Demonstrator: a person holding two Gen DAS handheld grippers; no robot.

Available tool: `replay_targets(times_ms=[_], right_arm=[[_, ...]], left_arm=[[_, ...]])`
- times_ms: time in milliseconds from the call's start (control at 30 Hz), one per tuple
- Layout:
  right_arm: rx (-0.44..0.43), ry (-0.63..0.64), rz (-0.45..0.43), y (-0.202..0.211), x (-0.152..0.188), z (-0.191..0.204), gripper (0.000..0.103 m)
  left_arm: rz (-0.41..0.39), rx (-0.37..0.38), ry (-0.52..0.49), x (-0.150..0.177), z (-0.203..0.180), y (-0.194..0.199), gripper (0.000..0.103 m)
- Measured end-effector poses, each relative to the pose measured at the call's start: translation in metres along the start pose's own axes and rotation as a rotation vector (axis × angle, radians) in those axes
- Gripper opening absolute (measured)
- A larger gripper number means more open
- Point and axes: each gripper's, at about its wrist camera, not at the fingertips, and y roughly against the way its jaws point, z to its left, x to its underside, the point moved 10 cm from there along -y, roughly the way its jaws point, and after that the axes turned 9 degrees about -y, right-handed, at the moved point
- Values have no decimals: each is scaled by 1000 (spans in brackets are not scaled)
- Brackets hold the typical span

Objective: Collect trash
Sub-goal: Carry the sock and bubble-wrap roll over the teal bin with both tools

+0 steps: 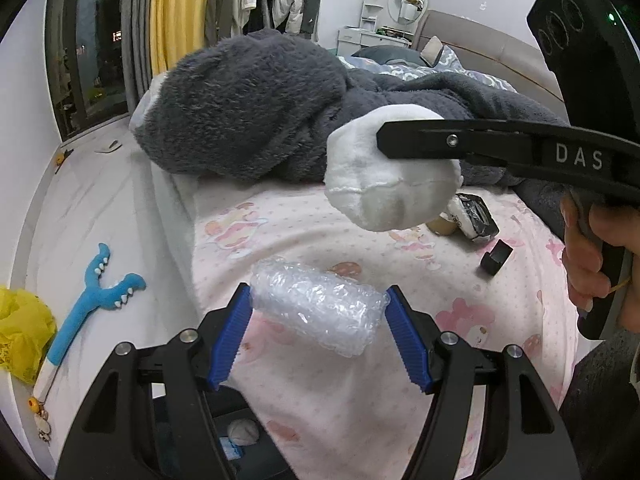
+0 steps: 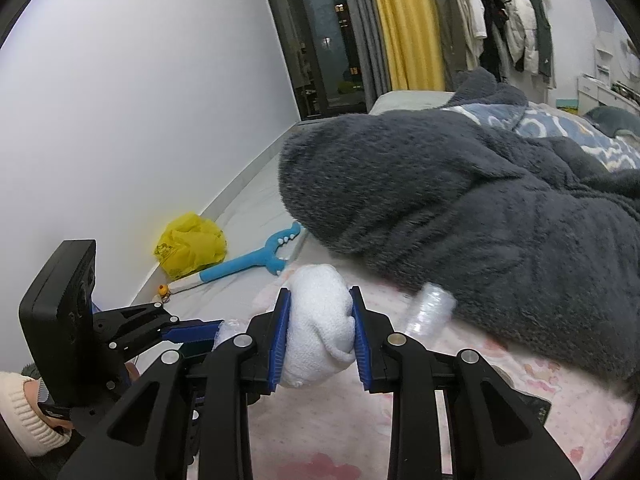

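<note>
Bubble-wrap roll crosswise within left tongs, pinched endwise above bed; right tongs clamped on white plush paw alongside.

The bubble wrap is clear, glossy, dimpled plastic, pinched between ribbed blue plastic pads on the matt black left gripper with shiny metal screws. The white paw of the plush toy is soft nubbly cloth with a stitched seam, its body shaggy dark grey fleece. The pink printed sheet looks like smooth matt cotton, the yellow bag like thin crinkled plastic.
</note>
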Motion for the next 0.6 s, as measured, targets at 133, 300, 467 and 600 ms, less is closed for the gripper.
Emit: replay_targets(times_ms=[133,300,467,600], right_arm=[[-6,23,7,-3,-2,18,29],[-11,56,28,-9,3,38,29],[-14,73,45,-17,7,57,29],[-18,79,57,-24,12,71,29]], left_arm=[[0,-34,3,6,10,7,70],[8,-53,29,17,23,15,70],[40,-92,44,39,40,22,70],[81,-129,71,62,60,22,70]])
